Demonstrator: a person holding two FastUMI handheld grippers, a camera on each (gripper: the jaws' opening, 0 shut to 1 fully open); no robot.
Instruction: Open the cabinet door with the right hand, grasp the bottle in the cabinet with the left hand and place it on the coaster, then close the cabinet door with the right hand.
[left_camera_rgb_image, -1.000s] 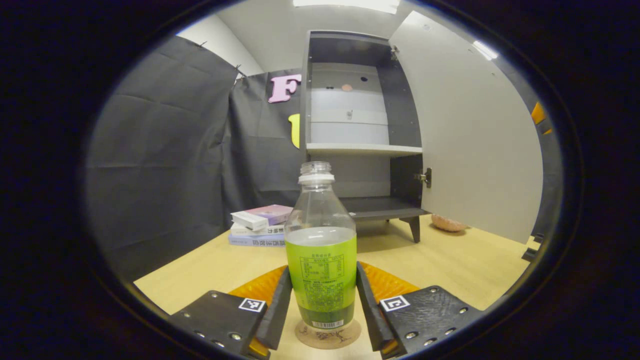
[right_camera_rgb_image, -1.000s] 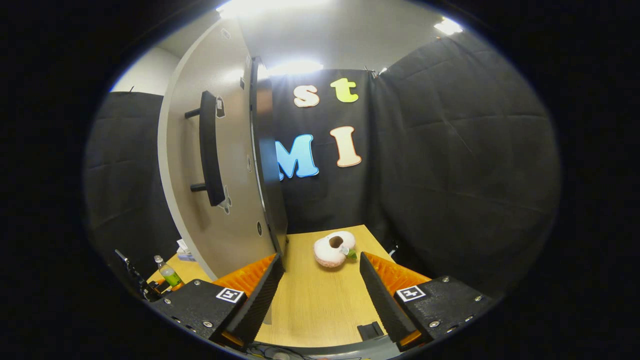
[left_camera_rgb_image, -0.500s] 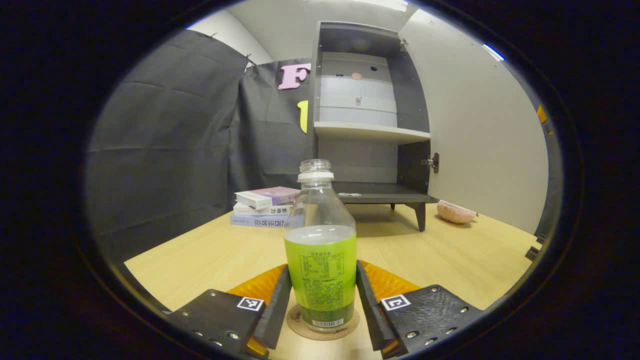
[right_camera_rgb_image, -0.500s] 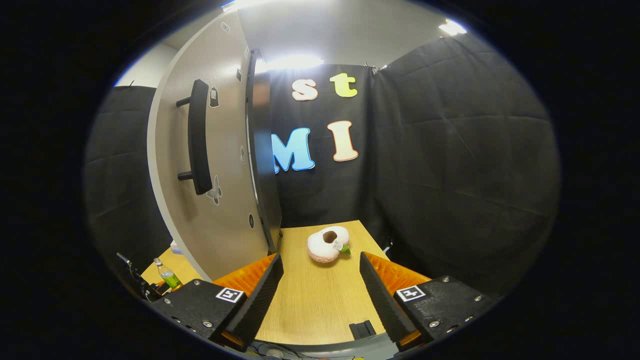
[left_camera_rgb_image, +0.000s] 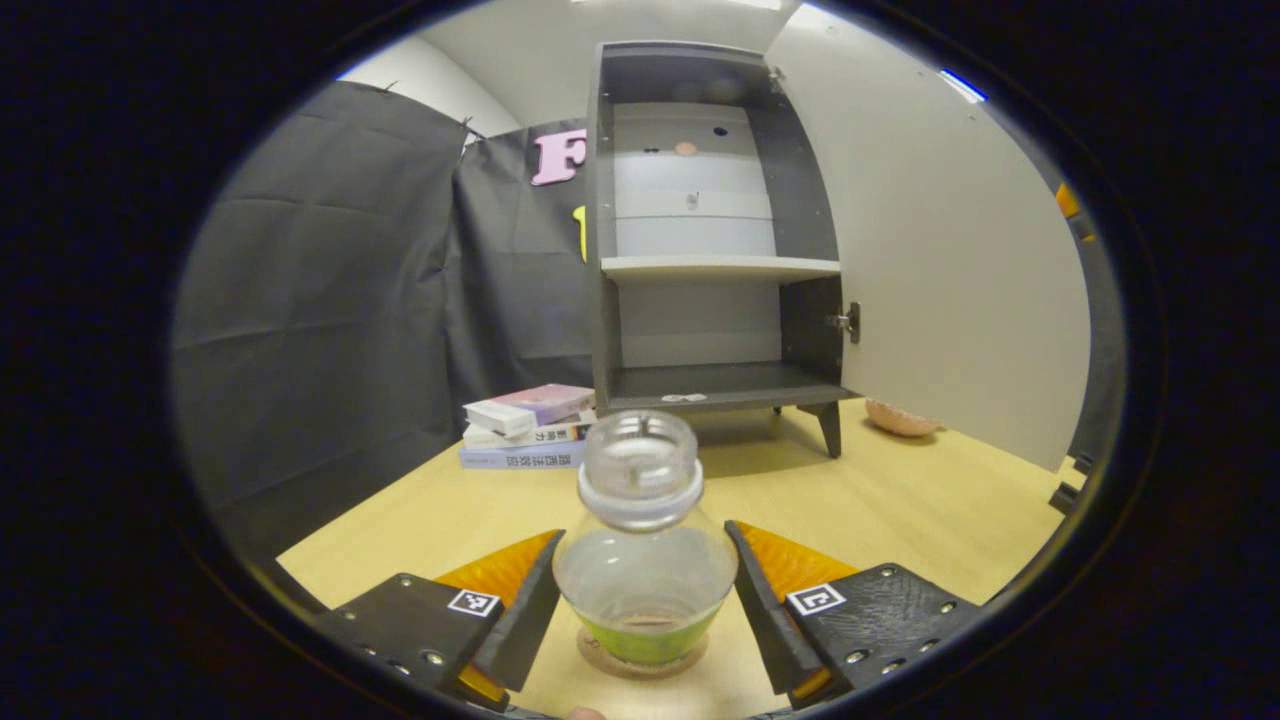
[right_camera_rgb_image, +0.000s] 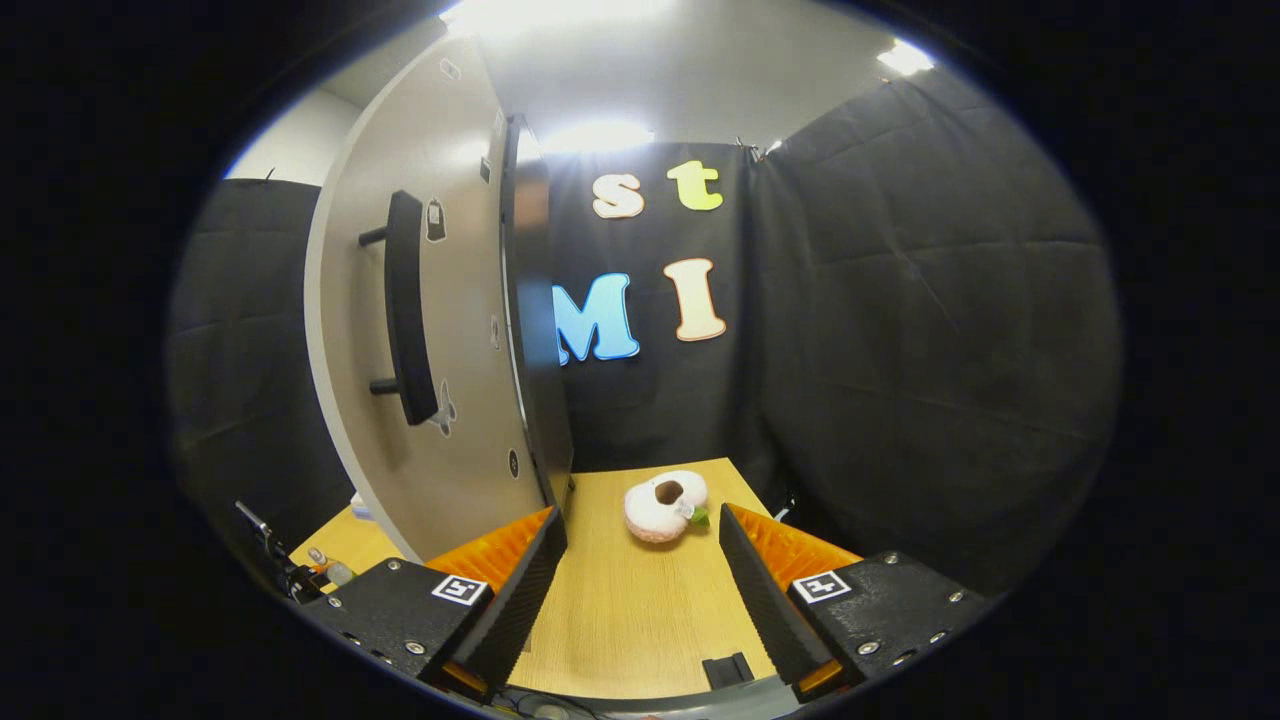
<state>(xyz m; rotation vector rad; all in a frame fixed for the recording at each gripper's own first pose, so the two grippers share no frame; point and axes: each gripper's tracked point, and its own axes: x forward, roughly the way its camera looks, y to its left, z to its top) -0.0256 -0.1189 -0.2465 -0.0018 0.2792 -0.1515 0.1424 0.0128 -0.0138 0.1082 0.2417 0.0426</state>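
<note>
Wooden table (left_camera_rgb_image: 900, 510): we note a pale wood-grain top bearing everything listed below.
Bottle (left_camera_rgb_image: 645, 560): we find it upright on the coaster (left_camera_rgb_image: 640, 665), near edge of the table, green liquid low inside, no cap.
Left gripper (left_camera_rgb_image: 640, 600): we record its fingers spread either side of the bottle, with gaps, not pressing.
Cabinet (left_camera_rgb_image: 700, 240): dark carcass on short legs at the far side, shelves bare.
Cabinet door (right_camera_rgb_image: 420, 320): swung wide open to the right, dark bar handle (right_camera_rgb_image: 405, 305) outside.
Right gripper (right_camera_rgb_image: 640, 590): we see it parted, holding nothing, just beside the door.
Books (left_camera_rgb_image: 525, 425): stacked left of the cabinet.
Plush toy (right_camera_rgb_image: 665, 505): far right, on the table.
Room: black cloth walls, white ceiling with bright lamps.
</note>
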